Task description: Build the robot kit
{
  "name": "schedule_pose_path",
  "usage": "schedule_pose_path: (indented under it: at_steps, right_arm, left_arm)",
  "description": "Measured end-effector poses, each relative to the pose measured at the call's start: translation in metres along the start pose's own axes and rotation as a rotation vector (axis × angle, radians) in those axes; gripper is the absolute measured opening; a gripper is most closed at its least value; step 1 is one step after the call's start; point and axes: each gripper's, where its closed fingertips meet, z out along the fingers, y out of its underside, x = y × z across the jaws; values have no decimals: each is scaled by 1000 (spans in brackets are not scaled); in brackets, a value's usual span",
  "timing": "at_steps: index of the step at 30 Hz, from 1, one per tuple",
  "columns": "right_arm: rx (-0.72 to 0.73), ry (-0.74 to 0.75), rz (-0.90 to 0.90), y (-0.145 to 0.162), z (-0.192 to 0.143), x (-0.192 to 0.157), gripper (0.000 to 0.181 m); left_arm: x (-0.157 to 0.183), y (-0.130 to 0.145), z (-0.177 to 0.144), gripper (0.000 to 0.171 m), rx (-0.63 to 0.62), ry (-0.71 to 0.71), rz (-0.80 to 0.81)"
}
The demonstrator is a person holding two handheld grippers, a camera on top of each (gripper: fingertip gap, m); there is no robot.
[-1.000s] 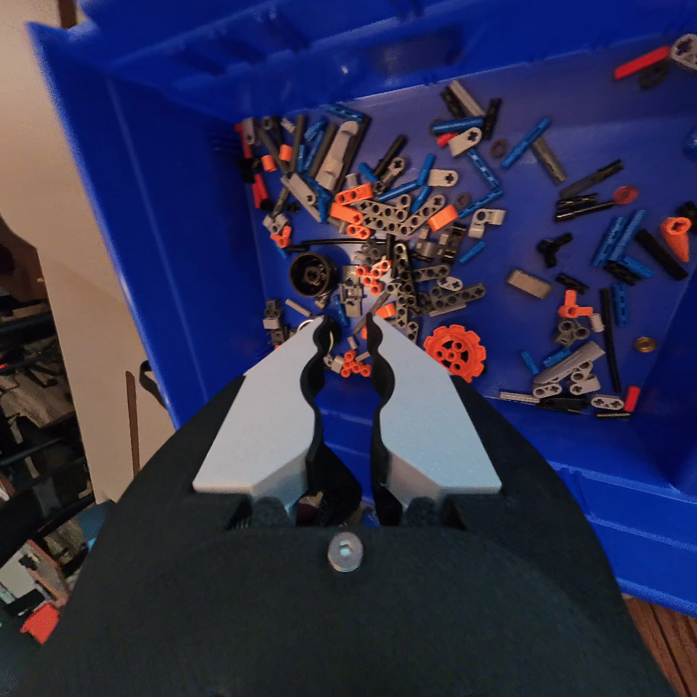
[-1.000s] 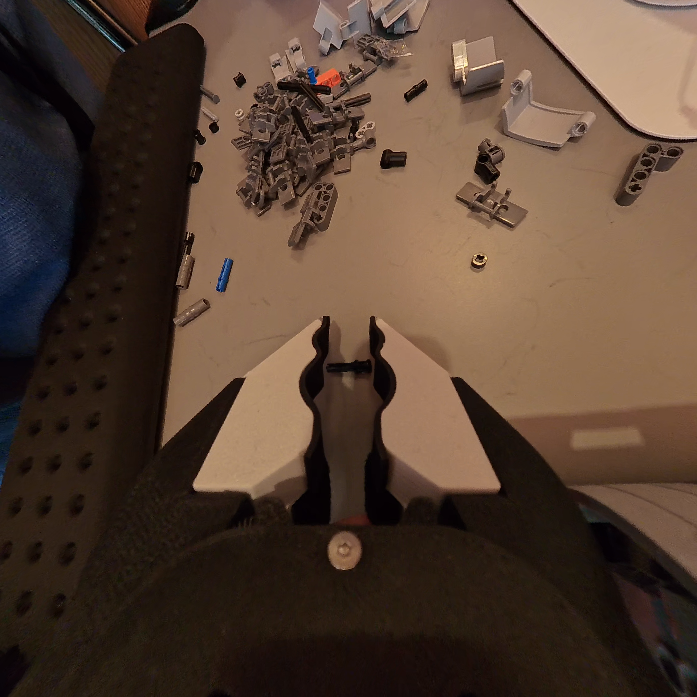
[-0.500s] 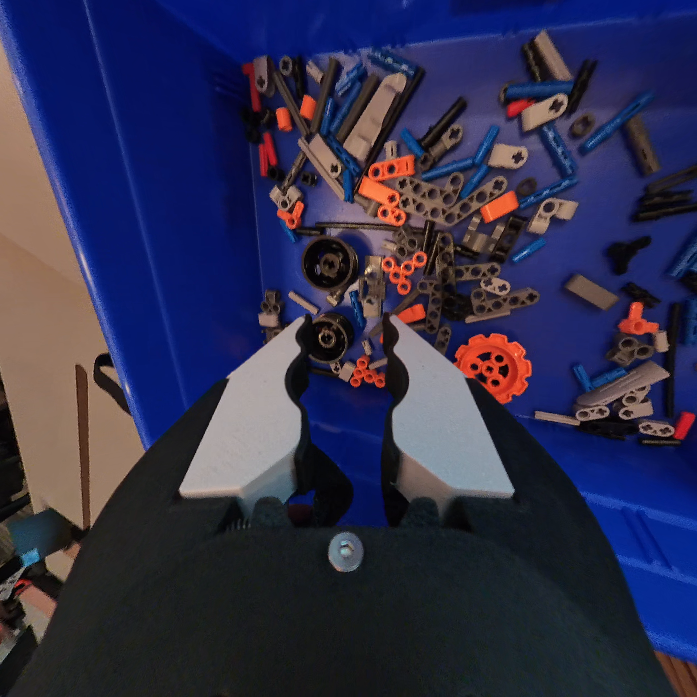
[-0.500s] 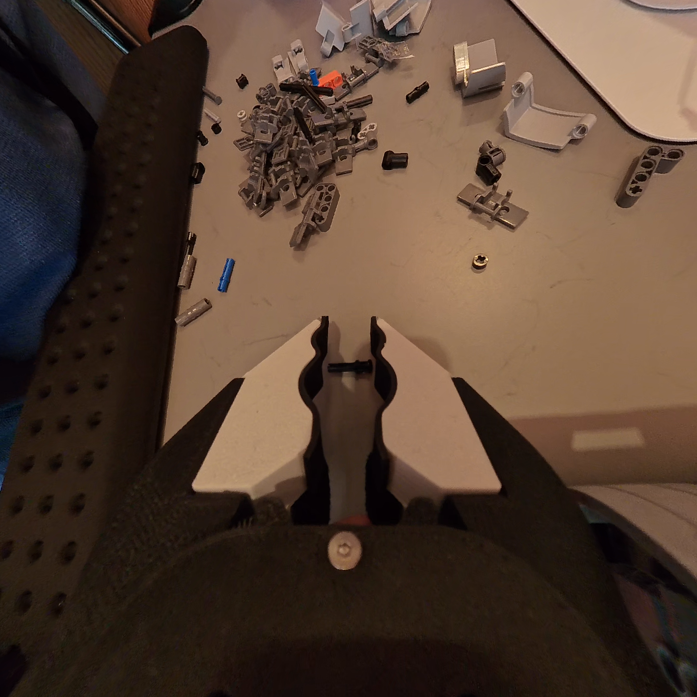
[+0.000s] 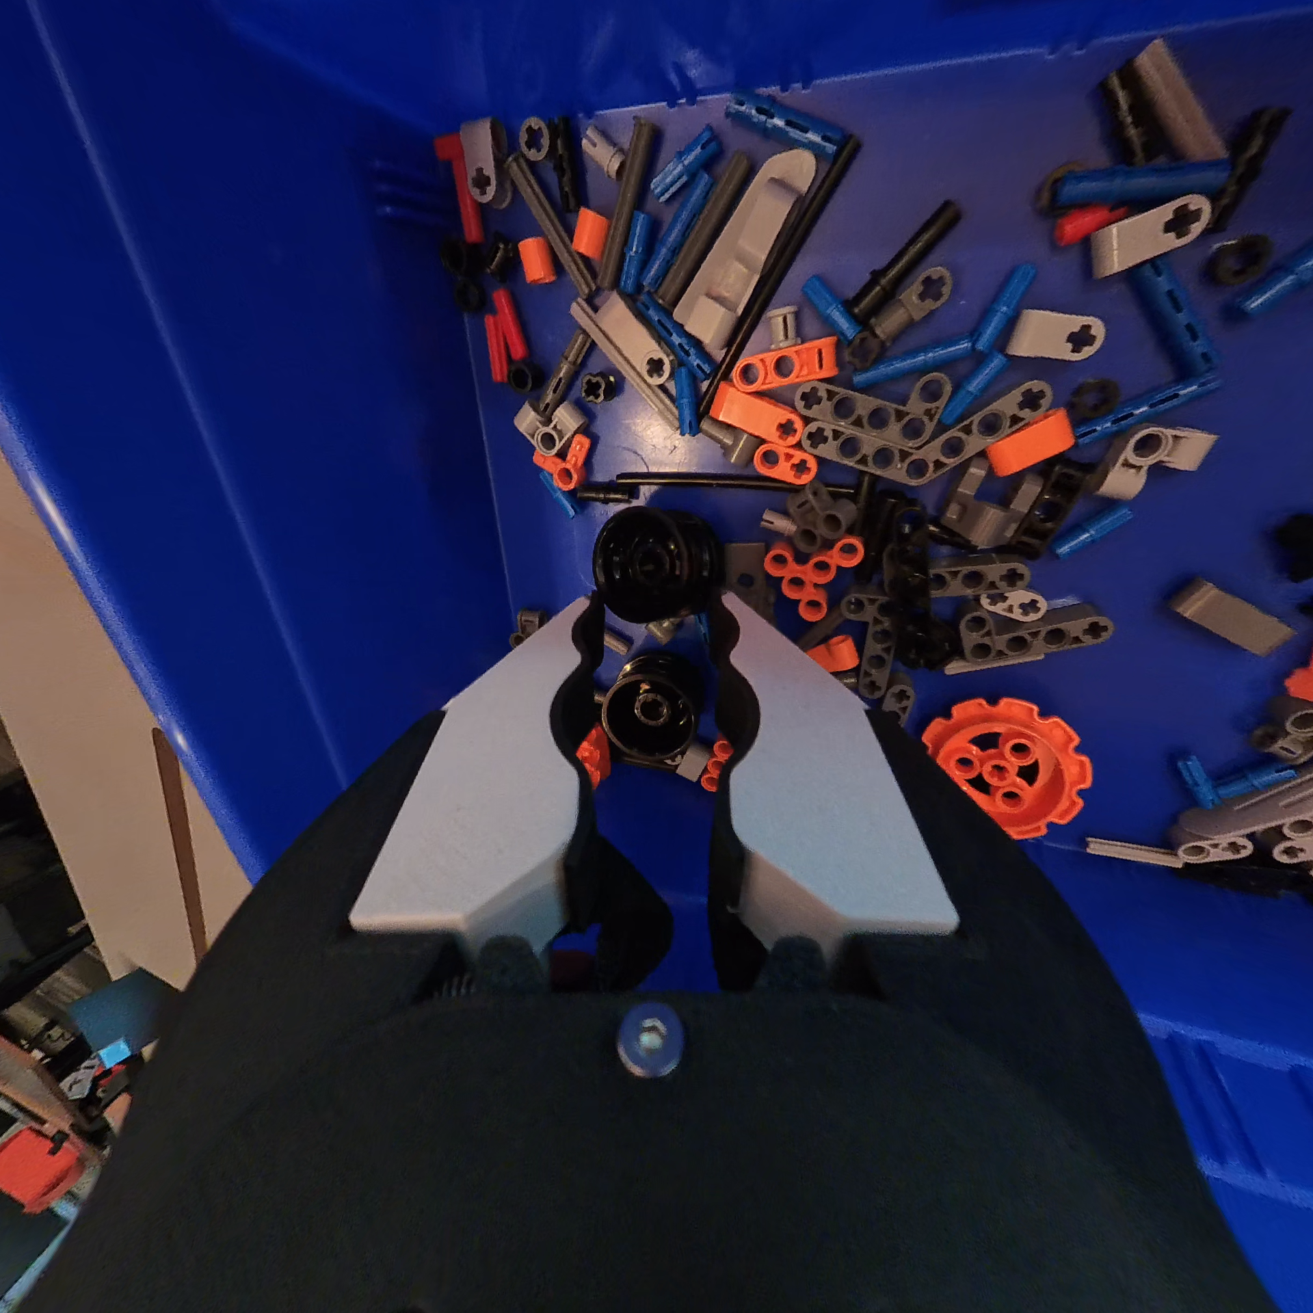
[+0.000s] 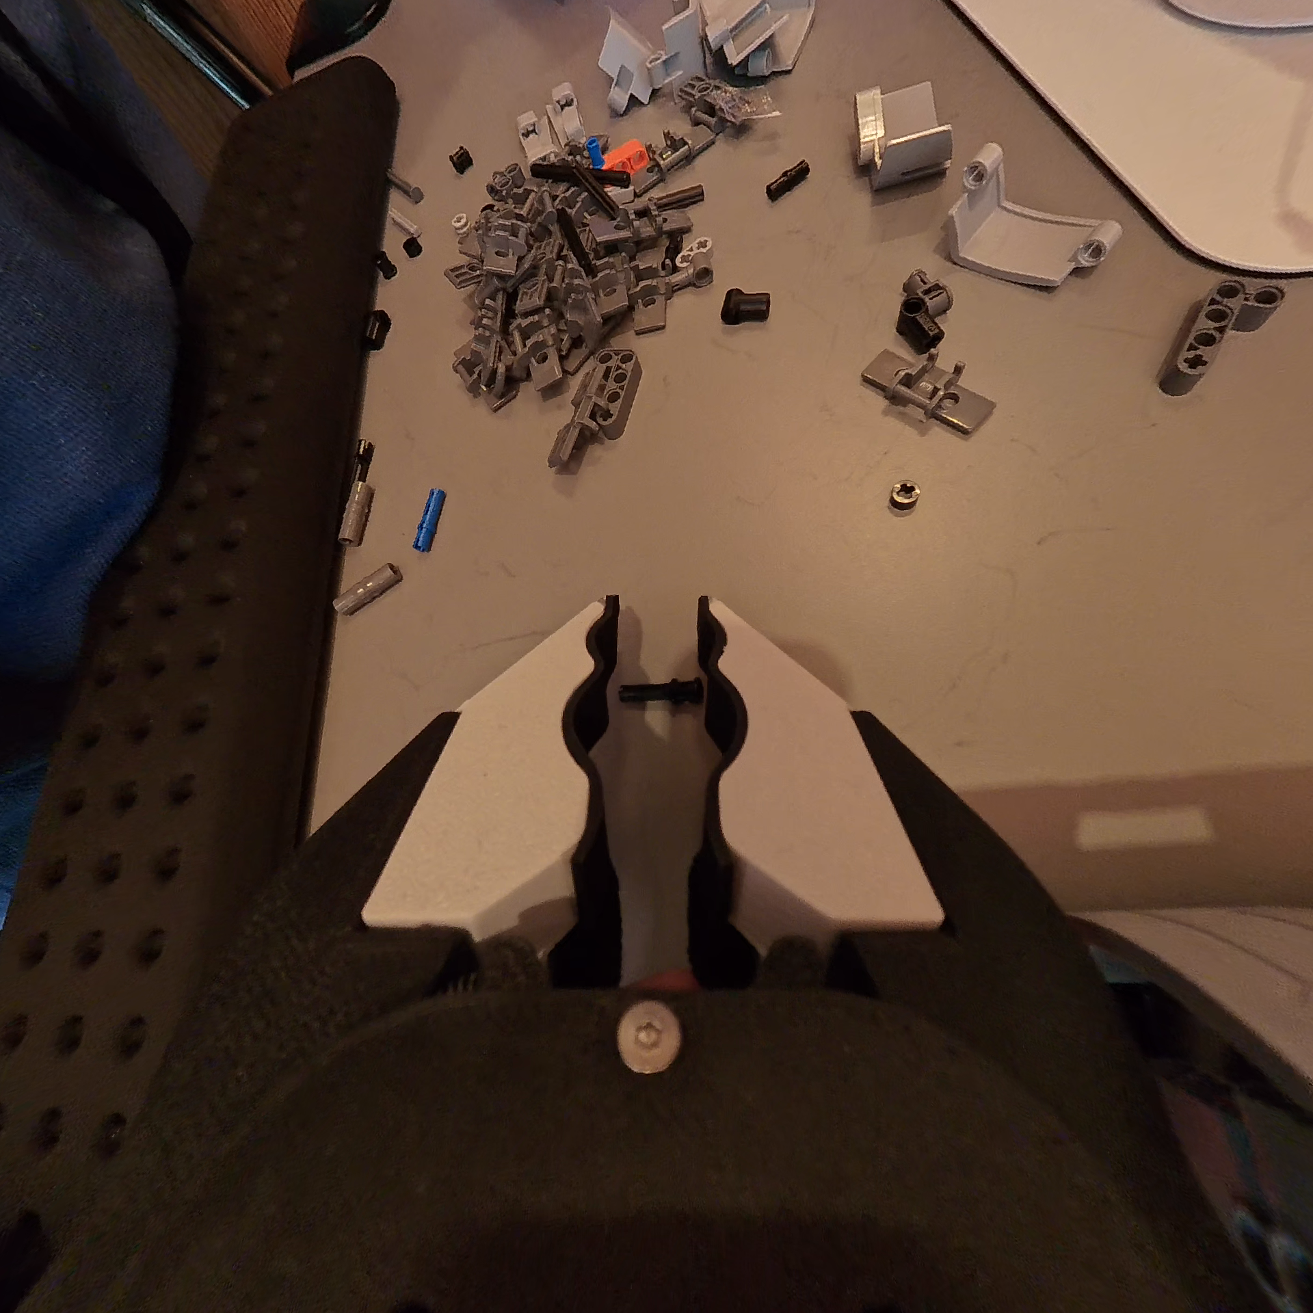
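Note:
In the left wrist view, my left gripper (image 5: 657,602) is open inside a blue bin (image 5: 320,426) of loose building-toy parts. Its fingertips flank a black wheel (image 5: 654,565) lying on the bin floor; I cannot tell if they touch it. A second black wheel (image 5: 646,717) lies lower, in the gap between the fingers. In the right wrist view, my right gripper (image 6: 658,604) is shut on a small black pin (image 6: 661,690). The pin sits crosswise between the pads, above a grey table (image 6: 852,639).
An orange gear (image 5: 1005,767) and several grey, blue, orange and black beams and pins fill the bin. On the table lie a pile of grey parts (image 6: 561,298), a blue pin (image 6: 428,519), a grey beam (image 6: 1215,334) and a black perforated strip (image 6: 213,497) along the left. My right fingertips sit around 55 cm from my left ones. The orange gear (image 5: 1005,767) is about 9 cm from my left fingertips.
My left gripper has moved deeper into the bin and opened wider, so that its tips now flank the farther black wheel. My right gripper has stayed still with the pin.

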Motion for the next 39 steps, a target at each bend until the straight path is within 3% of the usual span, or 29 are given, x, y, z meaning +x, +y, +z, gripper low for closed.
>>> schedule_pose_path:
  at_steps: [5,11,19,23,28,34,39]
  right_arm:
    - [0,1,0,0,0,0,20]
    - [-2,0,1,0,0,0,20]
    - [-4,2,-5,0,0,0,20]
    - [-2,-1,-3,0,0,0,20]
    - [-4,-1,-4,0,0,0,20]
    - [-2,-3,-3,0,0,-1,20]
    - [-2,-3,-1,0,0,0,20]
  left_arm:
    - [20,-3,-21,29,50,51,11]
    - [94,-18,-55,29,143,251,130]
    - [121,-20,-40,31,122,308,151]
    - [106,-24,-48,39,179,291,109]
    - [52,-25,-46,33,217,133,4]
    - [-8,-2,-31,26,163,-57,-145]
    - [-32,11,-37,22,142,-118,-249]
